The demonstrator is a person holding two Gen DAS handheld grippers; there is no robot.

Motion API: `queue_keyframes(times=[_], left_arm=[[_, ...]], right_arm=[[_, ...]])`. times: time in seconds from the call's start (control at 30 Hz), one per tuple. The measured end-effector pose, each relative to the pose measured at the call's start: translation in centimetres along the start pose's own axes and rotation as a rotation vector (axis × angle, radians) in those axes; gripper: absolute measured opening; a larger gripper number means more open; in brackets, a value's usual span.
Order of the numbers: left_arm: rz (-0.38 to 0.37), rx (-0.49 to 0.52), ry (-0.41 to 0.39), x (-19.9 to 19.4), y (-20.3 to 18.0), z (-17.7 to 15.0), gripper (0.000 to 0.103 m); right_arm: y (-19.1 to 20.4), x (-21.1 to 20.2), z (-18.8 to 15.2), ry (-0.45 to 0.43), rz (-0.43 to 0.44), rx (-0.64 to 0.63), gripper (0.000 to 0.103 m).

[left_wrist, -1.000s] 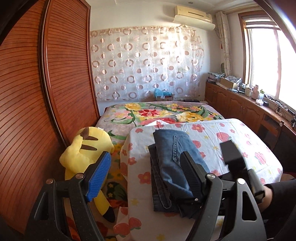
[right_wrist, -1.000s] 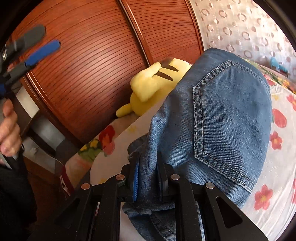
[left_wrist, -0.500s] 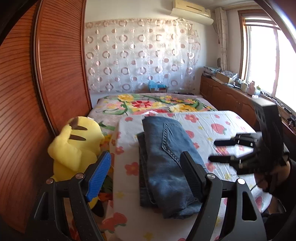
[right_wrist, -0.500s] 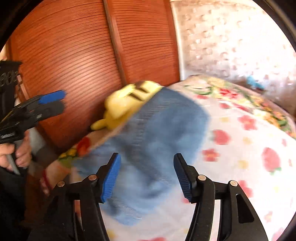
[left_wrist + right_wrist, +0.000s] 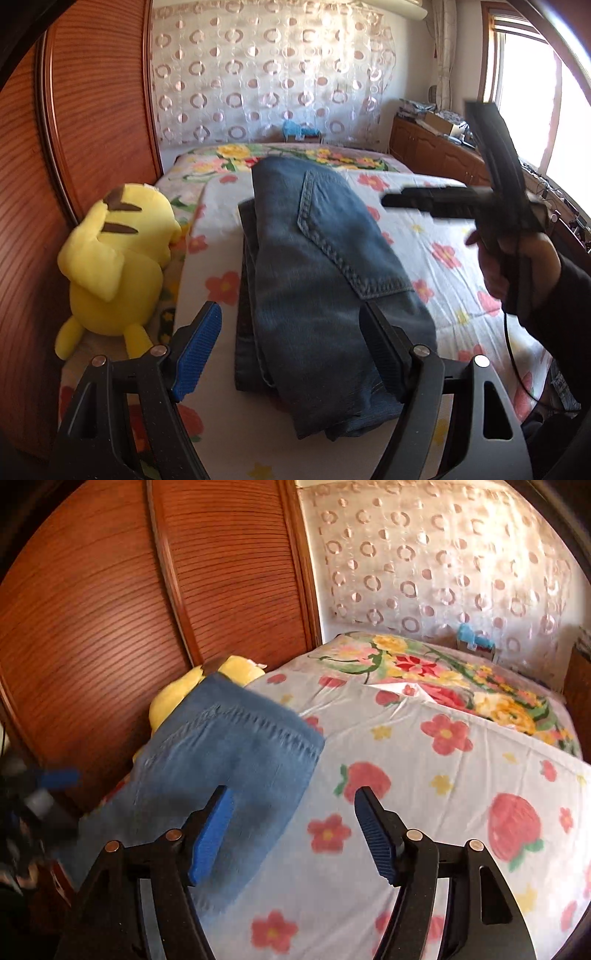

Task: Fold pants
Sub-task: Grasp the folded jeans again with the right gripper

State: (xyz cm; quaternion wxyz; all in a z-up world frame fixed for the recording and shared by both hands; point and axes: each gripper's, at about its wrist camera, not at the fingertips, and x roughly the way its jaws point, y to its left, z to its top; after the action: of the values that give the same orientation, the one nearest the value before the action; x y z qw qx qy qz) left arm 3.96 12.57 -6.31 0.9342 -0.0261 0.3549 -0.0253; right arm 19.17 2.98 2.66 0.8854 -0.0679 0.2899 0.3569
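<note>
The folded blue jeans (image 5: 317,288) lie in a long stack on the flowered sheet (image 5: 436,258), back pocket facing up. My left gripper (image 5: 291,350) hovers open above their near end, one finger on each side, the pads not touching the cloth. A hand holds my right gripper (image 5: 391,201) above the sheet to the right of the jeans. In the right wrist view the right gripper (image 5: 293,823) has its jaws opening, with only sheet between them and the jeans (image 5: 229,760) off to the left. The left gripper (image 5: 55,779) is a blur at the left edge.
A yellow plush toy (image 5: 114,258) sits left of the jeans against the wooden wardrobe doors (image 5: 92,110). A floral bedspread (image 5: 295,155) and a circle-patterned curtain (image 5: 266,74) lie beyond. Wooden cabinets (image 5: 443,158) run under the window on the right.
The right gripper let go of the jeans, opened wide and swung away to the right over the sheet. The left gripper sank closer to the jeans.
</note>
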Motion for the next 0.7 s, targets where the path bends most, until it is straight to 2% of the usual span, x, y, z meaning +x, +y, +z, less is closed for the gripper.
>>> queue_keyframes(times=[0.17, 0.33, 0.53, 0.6, 0.67, 0.7], left_arm=[[-0.003, -0.014, 0.033, 0.8, 0.1, -0.9, 0.078], [-0.004, -0.022, 0.044, 1.0, 0.3, -1.0, 0.078], [-0.009, -0.032, 0.050, 1.2, 0.6, -1.4, 0.078], [-0.013, -0.040, 0.051, 1.5, 0.8, -1.6, 0.078], [-0.022, -0.055, 0.054, 1.8, 1.0, -2.1, 0.078], [-0.033, -0.068, 0.055, 1.9, 1.1, -2.3, 0.078]], right_arm=[[-1.8, 3.7, 0.7, 0.023, 0.053, 0.076, 0.072], [-2.3, 7.6, 0.8, 0.097, 0.082, 0.114, 0.072], [-3.1, 9.1, 0.3, 0.118, 0.135, 0.158, 0.072], [-3.5, 9.5, 0.4, 0.122, 0.149, 0.159, 0.066], [-3.5, 9.7, 0.5, 0.128, 0.181, 0.155, 0.053], [-3.6, 9.7, 0.6, 0.126, 0.184, 0.149, 0.052]])
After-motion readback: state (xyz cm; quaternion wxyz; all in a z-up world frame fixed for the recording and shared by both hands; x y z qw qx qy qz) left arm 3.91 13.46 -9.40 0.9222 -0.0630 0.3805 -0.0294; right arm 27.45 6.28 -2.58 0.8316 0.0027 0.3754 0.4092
